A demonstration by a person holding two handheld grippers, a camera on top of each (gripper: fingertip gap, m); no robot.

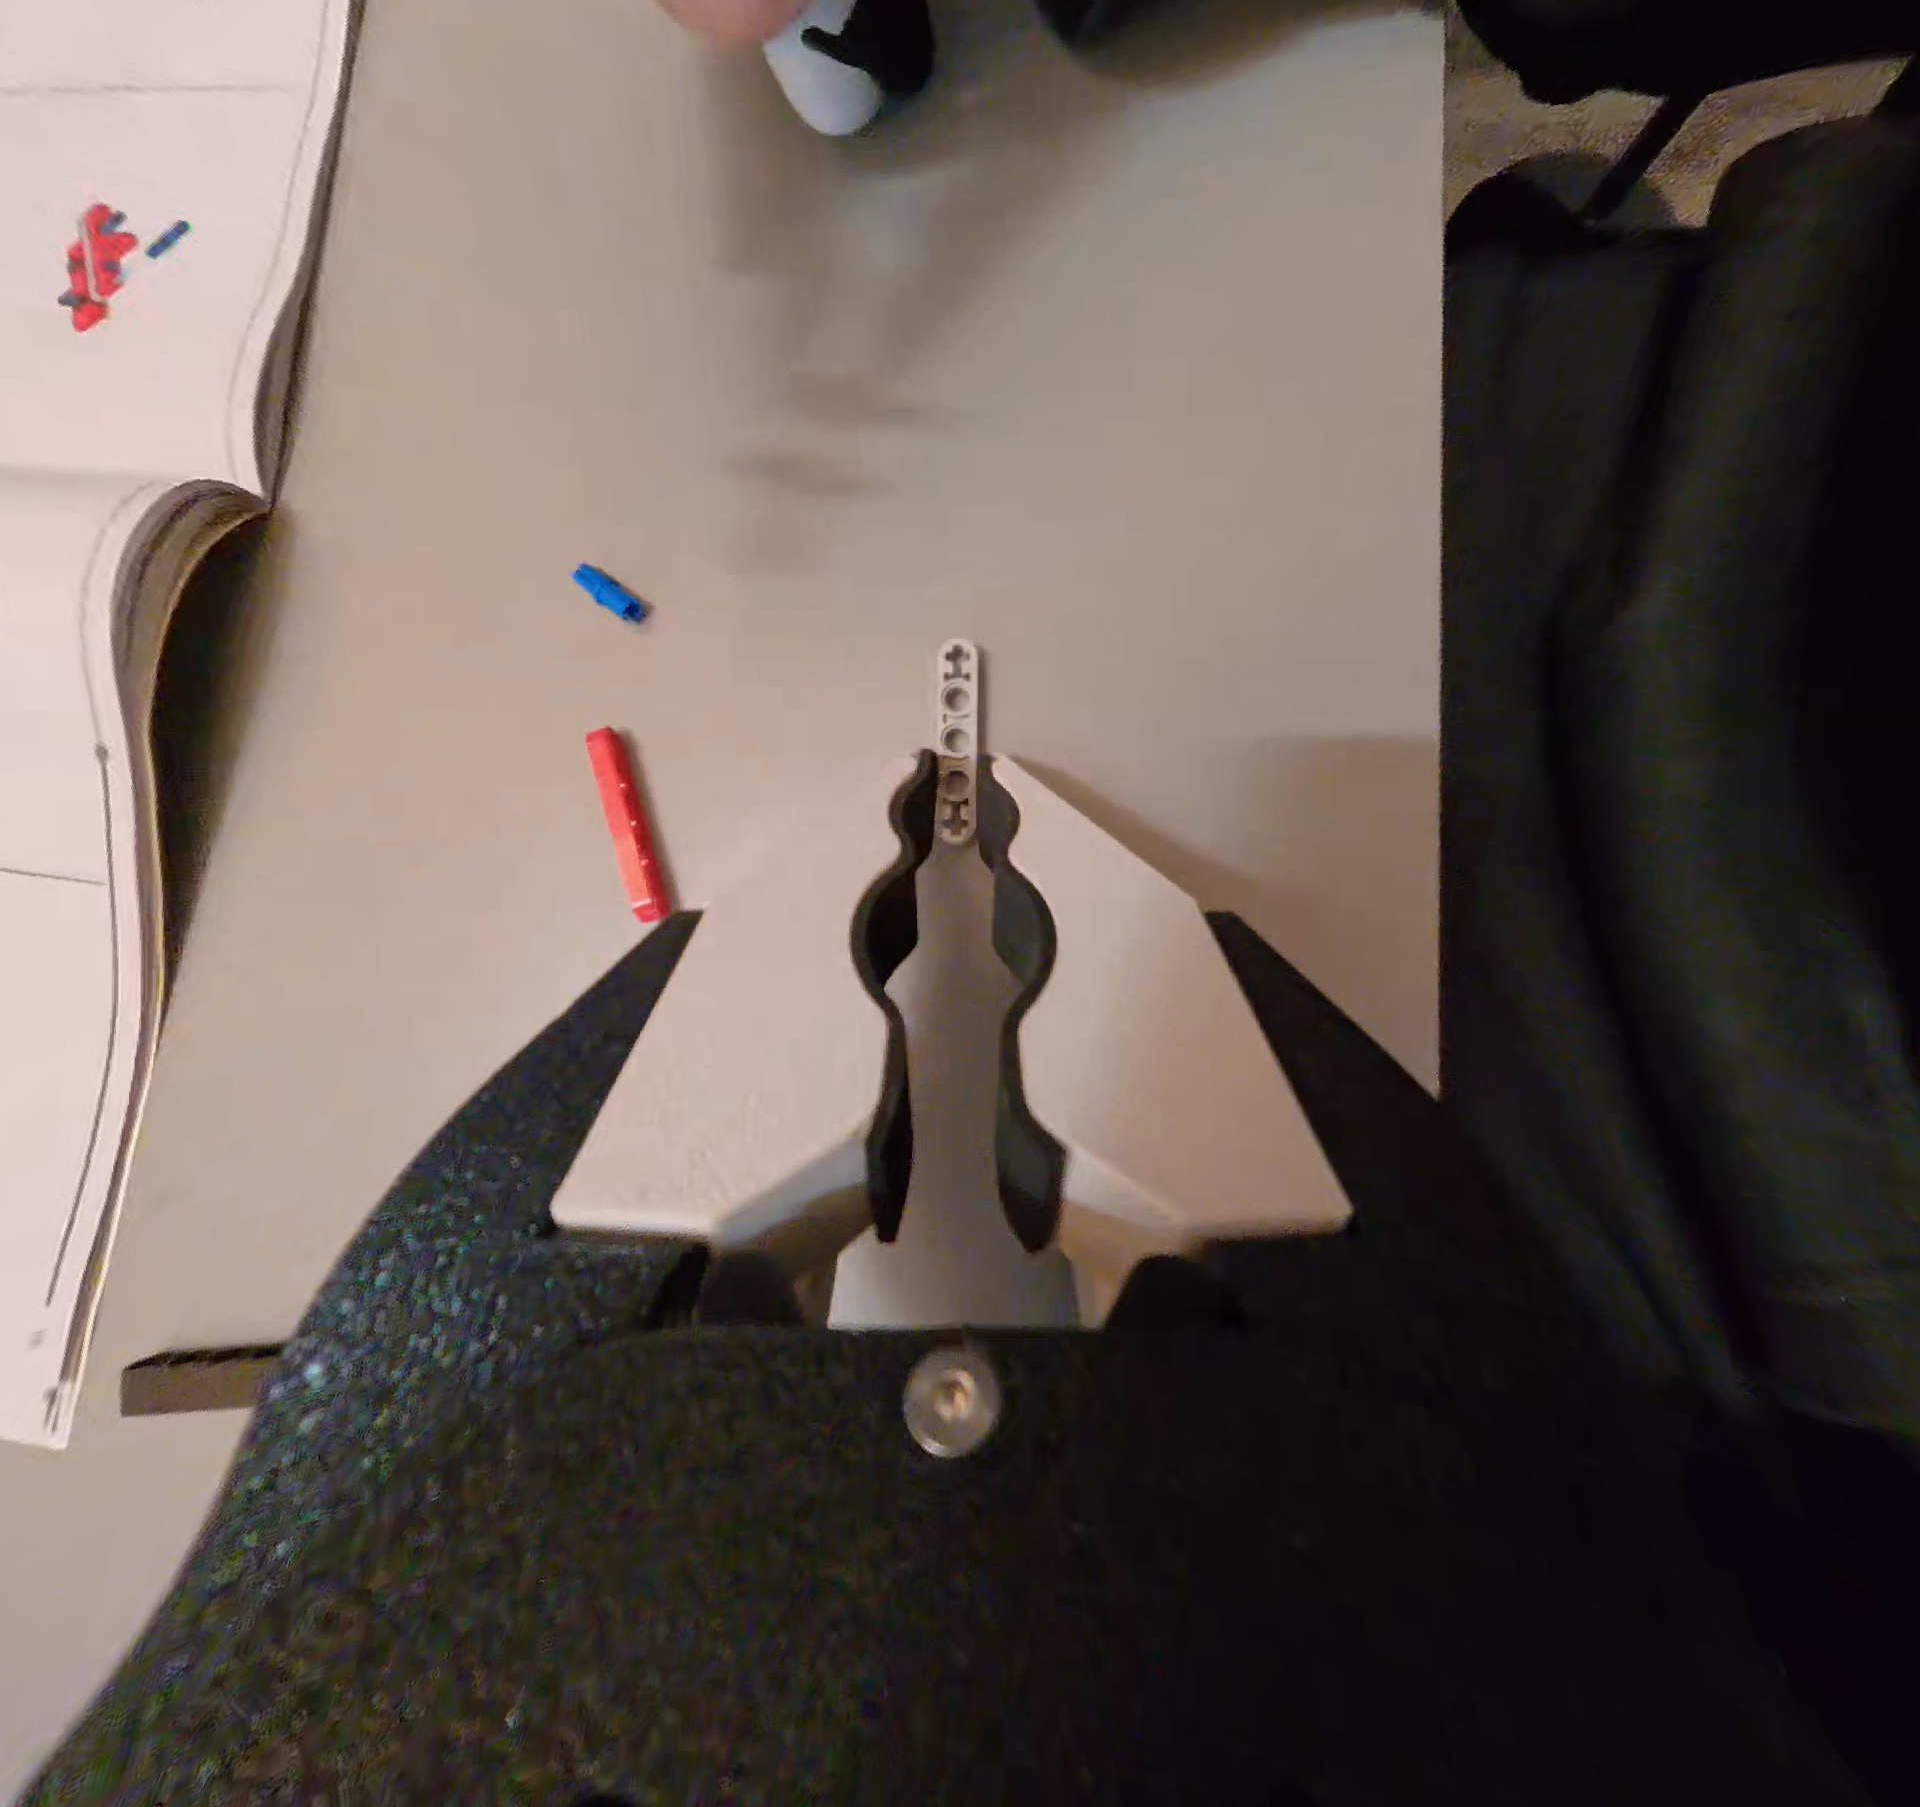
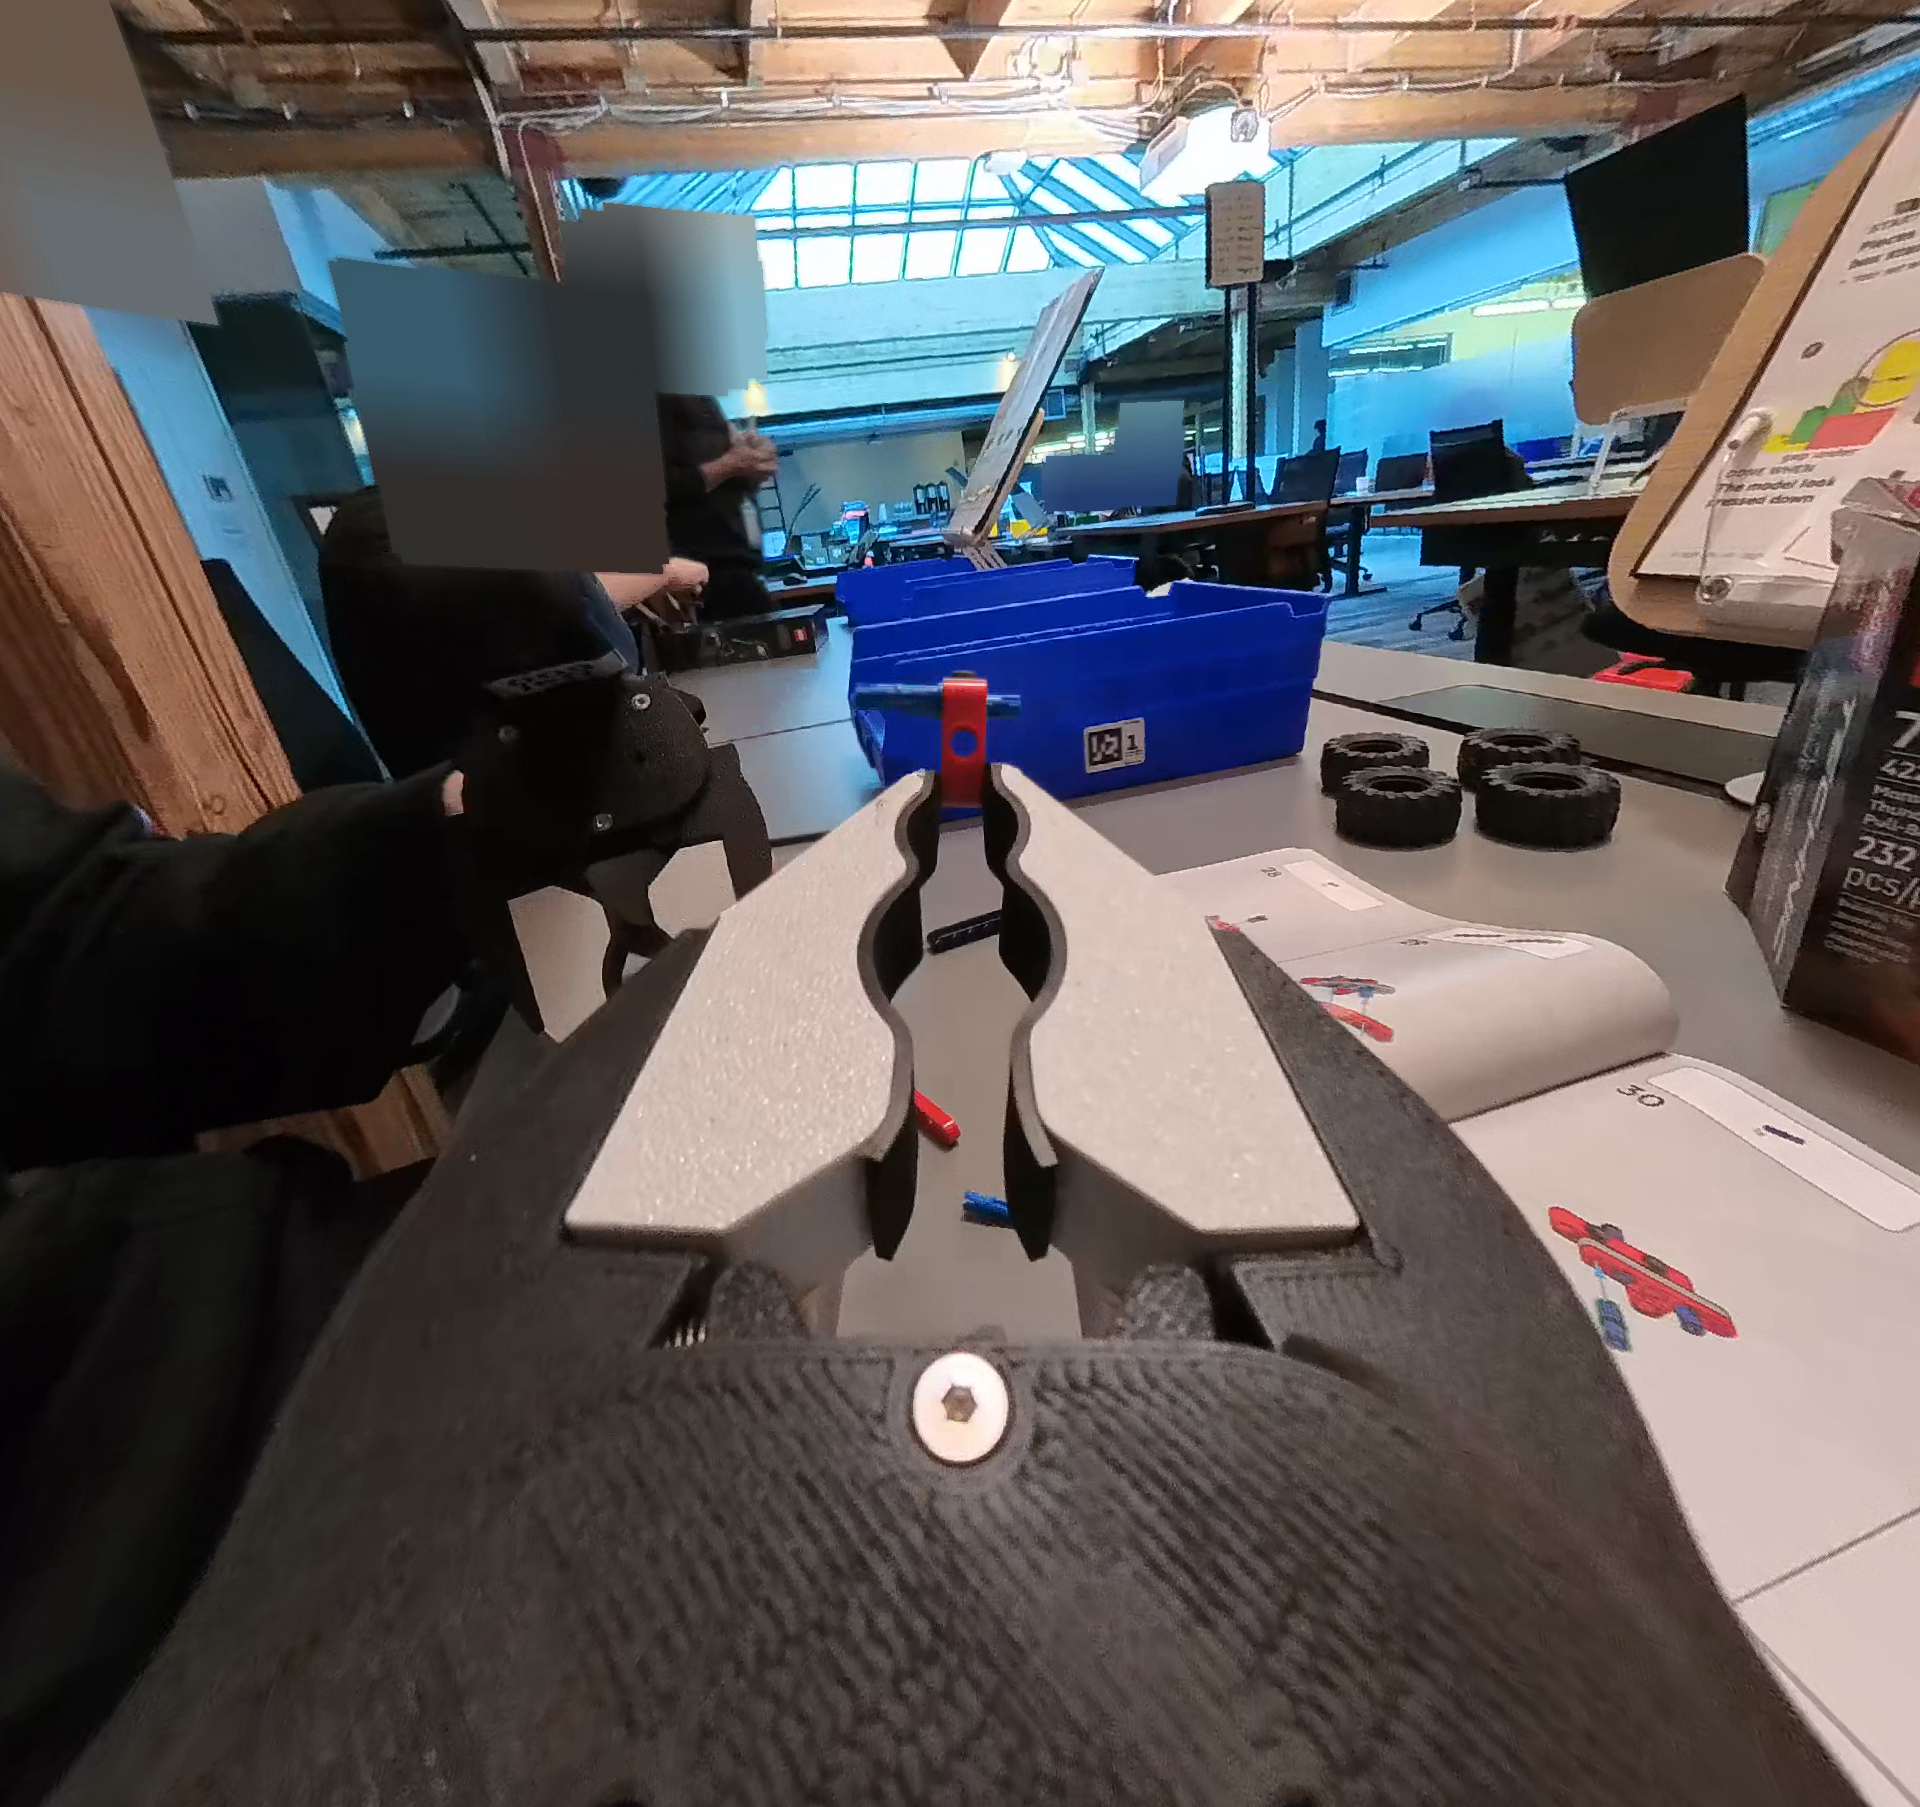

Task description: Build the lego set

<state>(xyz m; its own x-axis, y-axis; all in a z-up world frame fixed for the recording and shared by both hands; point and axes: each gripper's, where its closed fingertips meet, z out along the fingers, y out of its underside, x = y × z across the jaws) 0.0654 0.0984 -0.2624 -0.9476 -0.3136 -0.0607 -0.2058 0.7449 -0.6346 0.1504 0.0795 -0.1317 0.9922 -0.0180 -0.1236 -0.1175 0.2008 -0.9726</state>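
My left gripper (image 1: 957, 783) is shut on a thin light grey lego beam (image 1: 957, 692) that sticks out past the fingertips above the table. A red lego beam (image 1: 627, 824) and a blue pin (image 1: 610, 594) lie on the table to its left. My right gripper (image 2: 962, 783) is shut on a small red lego piece (image 2: 963, 734) with a blue axle through its top, held up in the air. Between its fingers I see the red beam (image 2: 936, 1117) and the blue pin (image 2: 983, 1207) on the table below. The left gripper (image 2: 613, 770) shows at the left of the right wrist view.
An open instruction booklet (image 1: 125, 407) lies left of the parts; it also shows in the right wrist view (image 2: 1621, 1238). Blue bins (image 2: 1081, 687), several black tyres (image 2: 1465, 786) and the set's box (image 2: 1849, 822) stand further back. The table edge (image 1: 1442, 614) is at the right. My hands' fingertips stand some 15 cm from each other.
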